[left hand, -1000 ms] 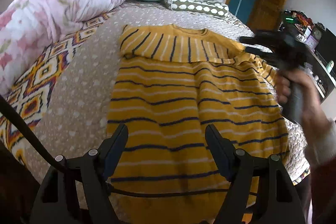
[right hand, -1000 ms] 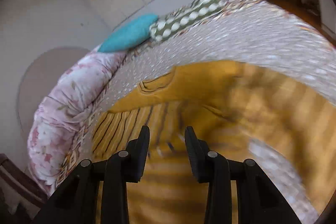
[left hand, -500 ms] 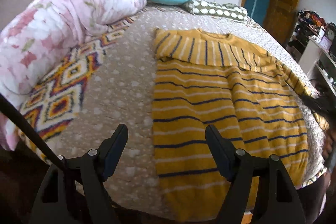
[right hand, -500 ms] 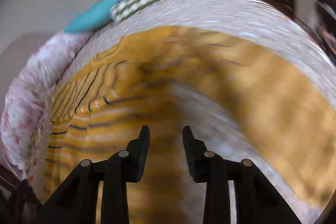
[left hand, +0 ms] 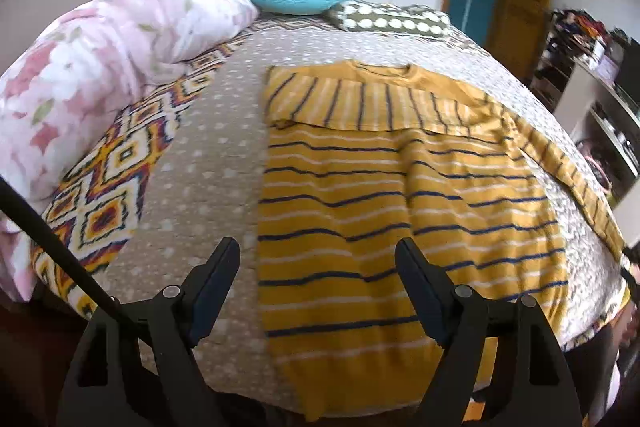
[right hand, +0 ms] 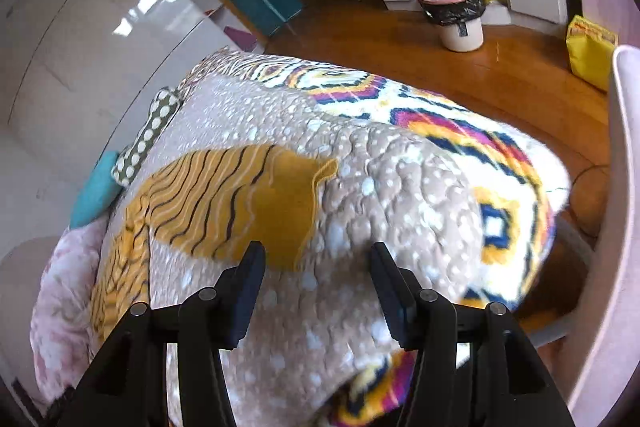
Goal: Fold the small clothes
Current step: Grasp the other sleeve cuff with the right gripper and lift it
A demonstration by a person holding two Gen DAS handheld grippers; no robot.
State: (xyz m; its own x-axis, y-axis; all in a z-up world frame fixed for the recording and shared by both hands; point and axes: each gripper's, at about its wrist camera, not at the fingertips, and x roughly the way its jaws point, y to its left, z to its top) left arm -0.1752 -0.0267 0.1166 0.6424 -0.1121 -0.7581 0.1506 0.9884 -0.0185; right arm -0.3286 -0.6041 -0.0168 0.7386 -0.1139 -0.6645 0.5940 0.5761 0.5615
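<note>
Fingers (right hand: 384,267) apart, dotted bedspread (right hand: 360,187), wooden floor (right hand: 400,39)

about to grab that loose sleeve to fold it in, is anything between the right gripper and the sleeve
Nothing visible. The right gripper hangs open and empty, its jaws having just opened, over bare quilt. The yellow striped sweater has its sleeve lying flat just ahead of the left finger, uncovered.
</note>
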